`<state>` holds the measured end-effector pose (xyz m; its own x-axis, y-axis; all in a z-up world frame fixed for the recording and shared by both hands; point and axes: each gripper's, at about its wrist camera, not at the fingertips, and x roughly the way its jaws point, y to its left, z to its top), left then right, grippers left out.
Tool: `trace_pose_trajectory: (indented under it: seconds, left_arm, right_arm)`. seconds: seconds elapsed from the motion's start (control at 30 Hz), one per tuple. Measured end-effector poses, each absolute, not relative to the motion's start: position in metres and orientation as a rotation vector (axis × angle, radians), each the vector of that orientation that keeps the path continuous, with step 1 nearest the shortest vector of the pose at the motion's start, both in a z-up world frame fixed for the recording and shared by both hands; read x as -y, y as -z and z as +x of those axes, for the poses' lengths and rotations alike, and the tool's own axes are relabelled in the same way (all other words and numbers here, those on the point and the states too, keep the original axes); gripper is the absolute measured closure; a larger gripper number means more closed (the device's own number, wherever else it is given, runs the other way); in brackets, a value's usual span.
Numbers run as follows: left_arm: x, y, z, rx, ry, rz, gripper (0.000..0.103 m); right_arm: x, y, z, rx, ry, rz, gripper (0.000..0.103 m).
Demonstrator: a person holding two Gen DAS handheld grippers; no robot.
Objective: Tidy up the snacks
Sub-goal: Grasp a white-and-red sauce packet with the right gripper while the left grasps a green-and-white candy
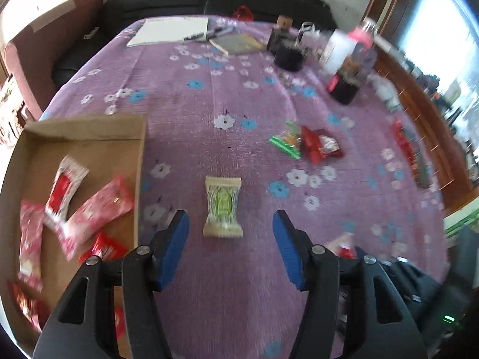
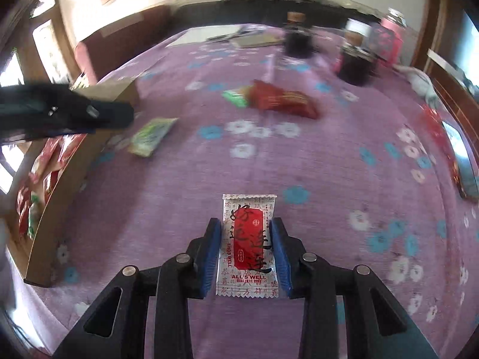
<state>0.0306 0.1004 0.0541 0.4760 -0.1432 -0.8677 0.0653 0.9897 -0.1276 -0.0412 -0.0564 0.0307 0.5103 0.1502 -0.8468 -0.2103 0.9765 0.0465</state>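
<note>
Snacks lie scattered on your purple flowered bench: your left gripper hangs with its fingers spread and empty, a cream-and-green packet flat on the cloth just ahead between their tips. Your right gripper has its blue fingers closed against both long edges of a white-and-red packet. Left of both, the cardboard box holds several red packets.
</note>
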Motion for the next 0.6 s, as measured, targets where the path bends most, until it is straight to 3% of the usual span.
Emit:
trace_pose_trajectory:
  seconds: [0.47, 0.6]
  left_arm:
    - [-0.085, -0.019, 0.053, -1.117, 0.046, 0.034, 0.046]
    - [-0.082, -0.018, 0.053, -1.103, 0.055, 0.055, 0.05]
  right_arm:
    - [0.064, -0.03, -0.042, -0.985, -0.227, -0.055, 0.067]
    - [0.062, -0.029, -0.042, -0.984, -0.224, -0.071, 0.057]
